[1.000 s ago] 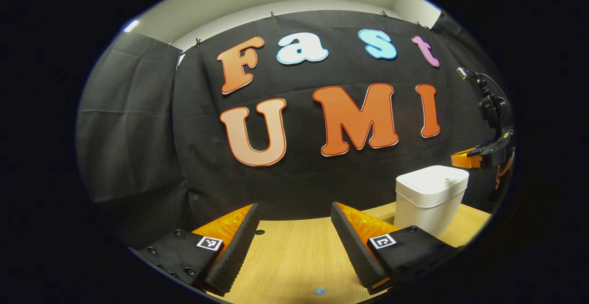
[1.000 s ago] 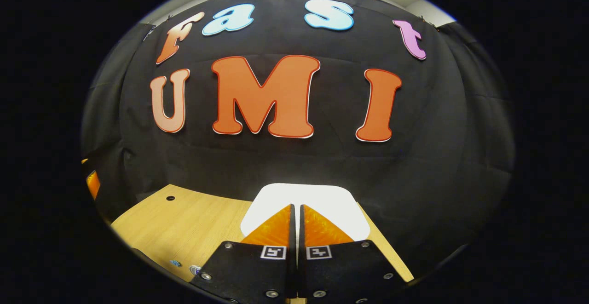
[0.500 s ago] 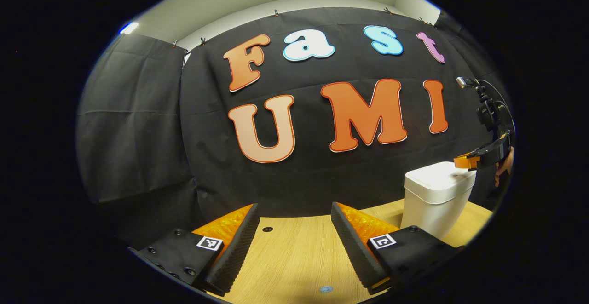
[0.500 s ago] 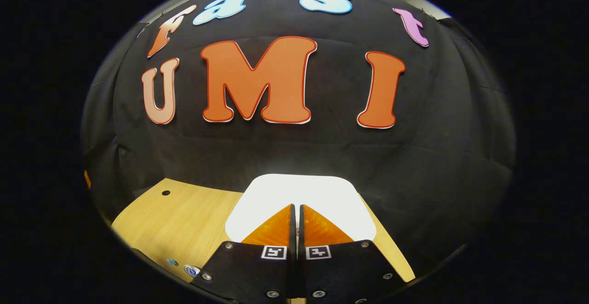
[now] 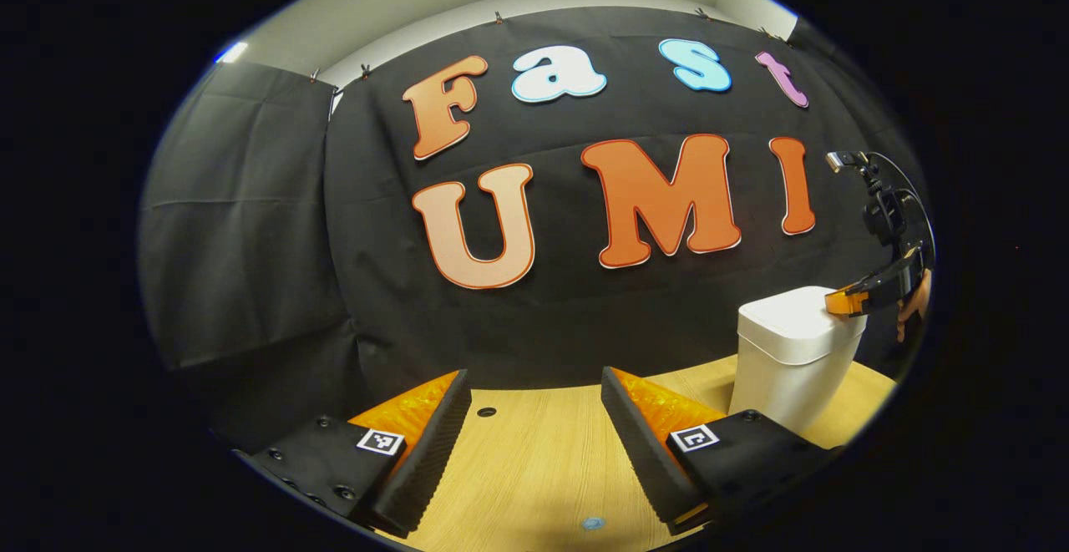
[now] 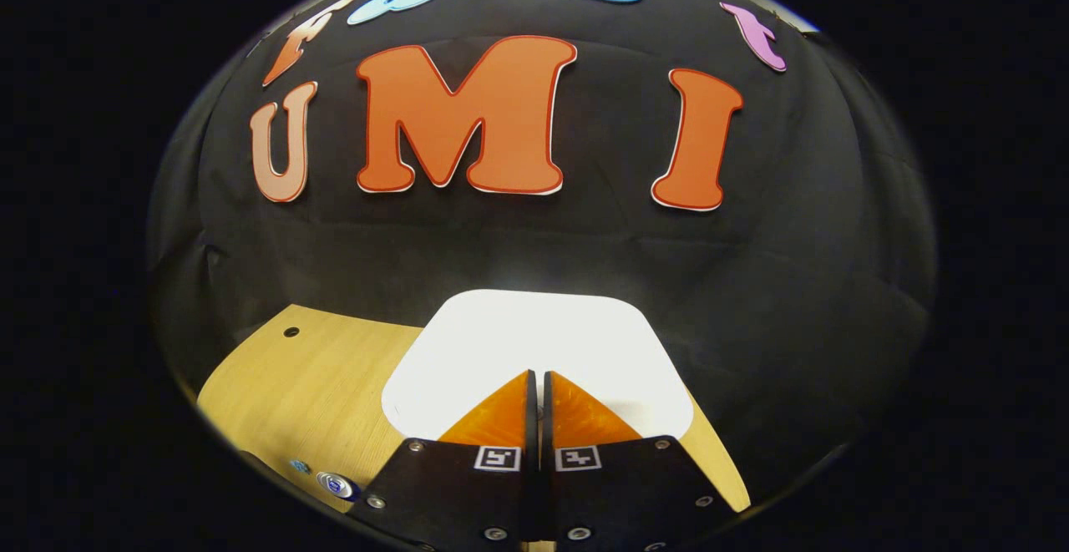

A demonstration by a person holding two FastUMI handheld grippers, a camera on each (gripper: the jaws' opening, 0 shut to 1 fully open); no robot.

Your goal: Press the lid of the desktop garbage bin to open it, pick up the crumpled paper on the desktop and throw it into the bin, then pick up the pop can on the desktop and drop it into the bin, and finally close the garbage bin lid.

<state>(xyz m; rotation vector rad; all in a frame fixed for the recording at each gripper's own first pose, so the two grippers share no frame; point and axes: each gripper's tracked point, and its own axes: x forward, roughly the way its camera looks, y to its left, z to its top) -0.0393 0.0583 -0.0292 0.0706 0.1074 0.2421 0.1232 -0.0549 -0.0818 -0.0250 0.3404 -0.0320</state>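
Contents of the white garbage bin (image 5: 789, 368) stay hidden under its closed lid (image 6: 534, 343). Right gripper (image 6: 537, 378) (fingers together, holding nothing) rests its tips there; left gripper (image 5: 534, 393) gapes empty above the desktop (image 5: 534, 468).

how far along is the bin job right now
Nothing looks finished: the white garbage bin has its lid down. In hand is step one: the right gripper, fingers together, is at the lid top, seemingly pressing it. The left gripper is open and holds nothing above the wooden desktop. Left to do: open the lid, bin the paper and the can, then close the lid.
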